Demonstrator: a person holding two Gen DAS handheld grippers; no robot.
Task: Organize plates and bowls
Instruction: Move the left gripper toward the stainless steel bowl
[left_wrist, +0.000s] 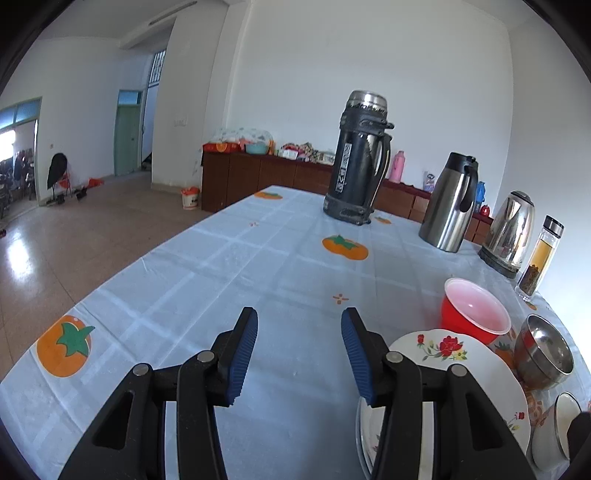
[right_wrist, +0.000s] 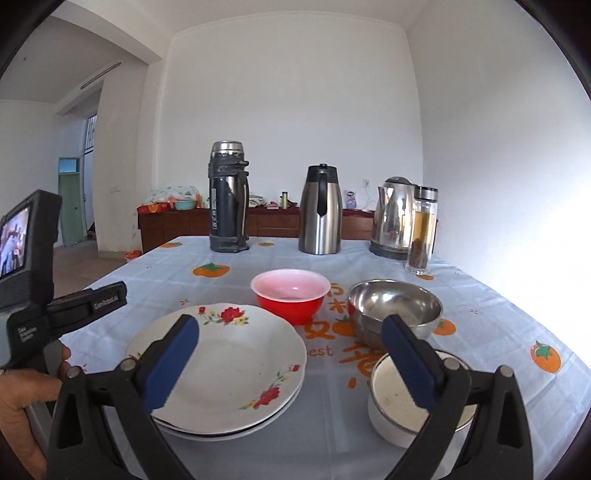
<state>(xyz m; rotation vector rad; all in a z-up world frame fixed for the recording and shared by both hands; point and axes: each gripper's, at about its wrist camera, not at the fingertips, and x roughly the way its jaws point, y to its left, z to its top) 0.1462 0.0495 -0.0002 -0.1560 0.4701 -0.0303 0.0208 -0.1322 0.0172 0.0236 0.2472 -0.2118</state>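
Two flowered plates (right_wrist: 221, 369) lie stacked near the front edge of the table (right_wrist: 498, 306), left of its middle, the upper one nested in the lower. Just behind them, toward the far edge, stands a red bowl (right_wrist: 291, 295) with a pale pink inside. To its right sits a steel bowl (right_wrist: 395, 306), upright, and in front of that, near the front edge, a white bowl (right_wrist: 402, 398) with a metal rim. The steel bowl and the white bowl look close together; whether they touch cannot be told, as a finger of the right gripper covers the spot.

The right gripper (right_wrist: 290, 365) hangs above the front edge with its jaws spread wide and nothing between its blue pads (right_wrist: 173, 362). One pad overlaps the plates in view, the other the white bowl.

The left gripper (left_wrist: 299, 354) is released as well, jaws partly apart over bare tablecloth, nothing between them. It hangs at the left of the plates, and a hand (right_wrist: 26, 402) grips its handle.

Along the far edge stand a dark thermos (right_wrist: 227, 199), a steel jug (right_wrist: 320, 210), a kettle (right_wrist: 393, 218) and a glass bottle (right_wrist: 421, 232), left to right.
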